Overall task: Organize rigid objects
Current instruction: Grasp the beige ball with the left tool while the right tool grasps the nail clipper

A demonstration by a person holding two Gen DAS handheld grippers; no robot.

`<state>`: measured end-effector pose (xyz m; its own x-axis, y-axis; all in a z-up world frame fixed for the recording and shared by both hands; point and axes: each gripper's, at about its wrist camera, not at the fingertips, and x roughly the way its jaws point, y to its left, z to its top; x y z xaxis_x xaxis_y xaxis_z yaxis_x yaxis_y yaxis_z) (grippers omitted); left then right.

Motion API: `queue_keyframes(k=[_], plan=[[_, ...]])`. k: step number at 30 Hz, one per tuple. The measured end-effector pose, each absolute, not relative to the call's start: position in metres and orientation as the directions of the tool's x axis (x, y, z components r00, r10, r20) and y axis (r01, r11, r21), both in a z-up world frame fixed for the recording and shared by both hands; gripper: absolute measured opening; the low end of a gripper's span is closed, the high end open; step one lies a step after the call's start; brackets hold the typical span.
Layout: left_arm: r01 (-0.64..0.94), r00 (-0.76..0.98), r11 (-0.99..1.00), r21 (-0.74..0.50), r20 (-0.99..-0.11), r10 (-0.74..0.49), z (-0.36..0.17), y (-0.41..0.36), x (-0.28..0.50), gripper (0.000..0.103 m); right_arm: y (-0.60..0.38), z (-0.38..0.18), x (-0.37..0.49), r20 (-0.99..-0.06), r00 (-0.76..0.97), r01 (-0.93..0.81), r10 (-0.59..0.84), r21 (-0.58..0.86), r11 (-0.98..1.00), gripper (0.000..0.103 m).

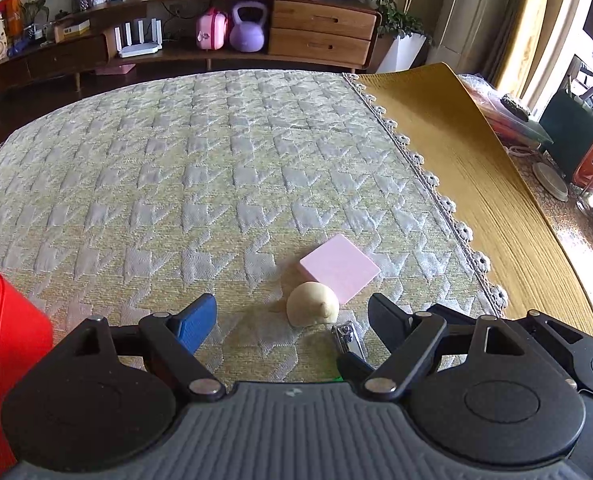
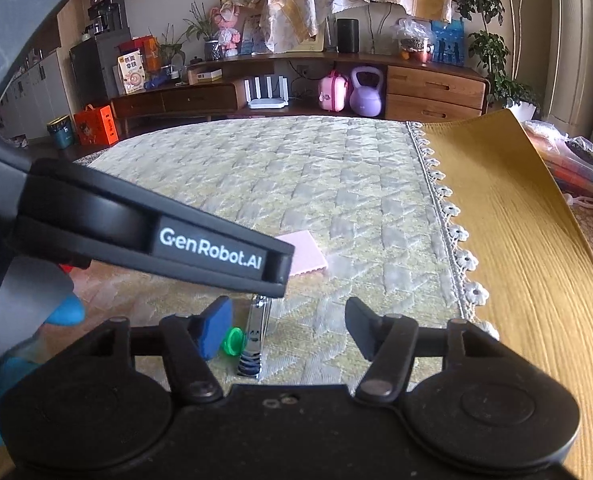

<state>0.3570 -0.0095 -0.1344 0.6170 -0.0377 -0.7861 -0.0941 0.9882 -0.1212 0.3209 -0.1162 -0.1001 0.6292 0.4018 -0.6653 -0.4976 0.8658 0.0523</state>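
Pink block [image 2: 304, 254] half hidden behind left gripper [image 1: 292, 322], jaws spread over cream shell [image 1: 312, 309]. Red tin [image 1: 12, 360] at 9 o'clock, contents unreadable. Right gripper [image 2: 288, 326] spread around nail clipper [image 2: 254, 340], pads clear; green cap [image 2: 232, 342] partly hidden.

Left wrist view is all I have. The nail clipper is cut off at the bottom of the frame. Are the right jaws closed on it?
Observer: No. In the right wrist view the nail clipper lies on the cloth between the jaws of the right gripper, which are open and not pressing on it.
Operator: Anything else in that gap?
Observer: A small green cap, beside the clipper on the blue pad side.
Operator: Any hand in sight?
Observer: A blue-gloved hand shows at the left edge.
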Motion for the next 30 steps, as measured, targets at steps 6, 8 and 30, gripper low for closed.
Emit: queue_keyframes(k=[6, 8, 30], plan=[[-0.073, 0.616, 0.993, -0.094, -0.787, -0.030, -0.142, -0.016, 0.360, 0.070, -0.113, -0.106, 0.324, -0.672, 0.622, -0.494, 0.402, 0.062, 0.867, 0.047], [-0.067, 0.615, 0.994, -0.086, -0.788, -0.027, -0.145, -0.017, 0.360, 0.064, -0.112, -0.105, 0.324, -0.672, 0.620, -0.501, 0.405, 0.058, 0.863, 0.043], [-0.073, 0.651, 0.986, -0.152, -0.756, -0.068, -0.142, 0.006, 0.353, 0.030, -0.107, -0.103, 0.326, -0.674, 0.595, -0.507, 0.437, 0.107, 0.855, 0.011]])
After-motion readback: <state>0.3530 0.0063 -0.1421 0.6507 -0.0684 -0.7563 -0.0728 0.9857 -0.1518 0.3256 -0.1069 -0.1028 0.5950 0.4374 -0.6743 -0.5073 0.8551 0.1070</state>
